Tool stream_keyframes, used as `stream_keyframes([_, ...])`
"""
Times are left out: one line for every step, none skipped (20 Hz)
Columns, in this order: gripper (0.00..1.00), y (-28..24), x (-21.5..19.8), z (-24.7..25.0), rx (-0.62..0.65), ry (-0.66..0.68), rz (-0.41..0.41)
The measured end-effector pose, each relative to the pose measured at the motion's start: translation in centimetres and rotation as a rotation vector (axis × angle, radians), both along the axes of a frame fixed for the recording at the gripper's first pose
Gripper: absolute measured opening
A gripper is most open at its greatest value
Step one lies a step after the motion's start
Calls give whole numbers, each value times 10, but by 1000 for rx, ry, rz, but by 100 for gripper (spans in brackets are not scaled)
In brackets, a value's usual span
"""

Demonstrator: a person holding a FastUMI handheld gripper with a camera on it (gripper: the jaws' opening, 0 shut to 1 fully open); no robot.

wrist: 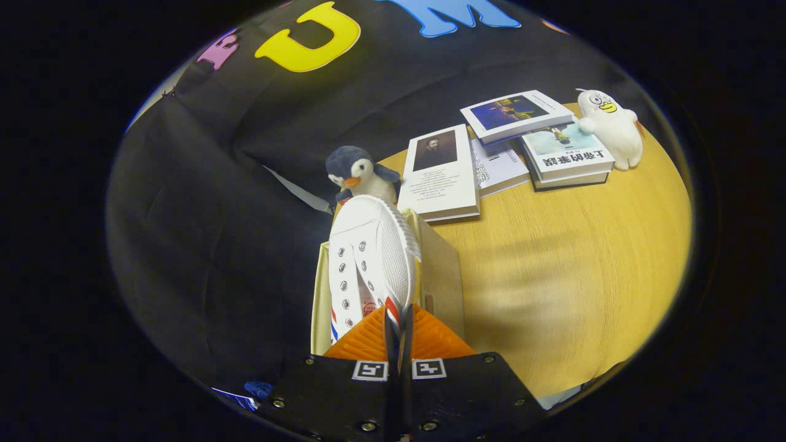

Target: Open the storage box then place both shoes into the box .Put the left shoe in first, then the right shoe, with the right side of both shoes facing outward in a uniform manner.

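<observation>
Between the fingers: claw [398,334] nearly closed, both fingers pinching the heel edge of a white canvas shoe [368,258].
Shoe position: toe pointing away, lying over the open storage box [439,270] just ahead.
Handling: looks light, soft upper, stiffer rubber sole; the heel rim seems a sound hold.
Beyond: toy penguin [359,175], books [441,173] on the table [571,276].

- The shoe [371,258] stands toe-up in the storage box [439,270] at the table's [565,276] near left edge, its heel pinched between the jaws.
- A penguin toy [359,175] sits behind the box.
- Books [442,172] lie along the far edge, a second plush toy [614,126] at their right end.
</observation>
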State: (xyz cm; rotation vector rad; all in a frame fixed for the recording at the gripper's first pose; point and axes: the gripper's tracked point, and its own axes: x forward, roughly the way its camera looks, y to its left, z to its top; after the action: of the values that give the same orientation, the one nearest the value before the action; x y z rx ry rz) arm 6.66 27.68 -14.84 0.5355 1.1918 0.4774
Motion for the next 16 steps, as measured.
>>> stream_keyframes([0,6,-2,-2,-11,-2,9])
stream_keyframes([0,11,-5,-5,-24,-7,14])
stream_keyframes([0,15,-5,-9,-39,-13,26])
stream_keyframes([0,17,-9,-14,-55,-9,36])
stream_keyframes([9,22,-14,-14,-48,-1,53])
stream_keyframes([28,28,-10,-9,-25,-28,37])
stream_keyframes([48,27,0,3,-8,-77,14])
stream_keyframes([74,23,5,7,-16,-115,-1])
stream_keyframes([100,10,9,21,-30,-158,-10])
stream_keyframes([100,3,16,25,-49,-198,-12])
stream_keyframes([100,-8,21,34,-68,-241,-19])
stream_keyframes([100,-18,25,43,-82,-281,-26])
stream_keyframes([100,-30,30,54,-95,-326,-36])
stream_keyframes([99,-41,31,65,-103,-368,-46])
stream_keyframes([100,-56,33,76,-112,-408,-52])
stream_keyframes([100,-69,34,84,-125,-438,-61])
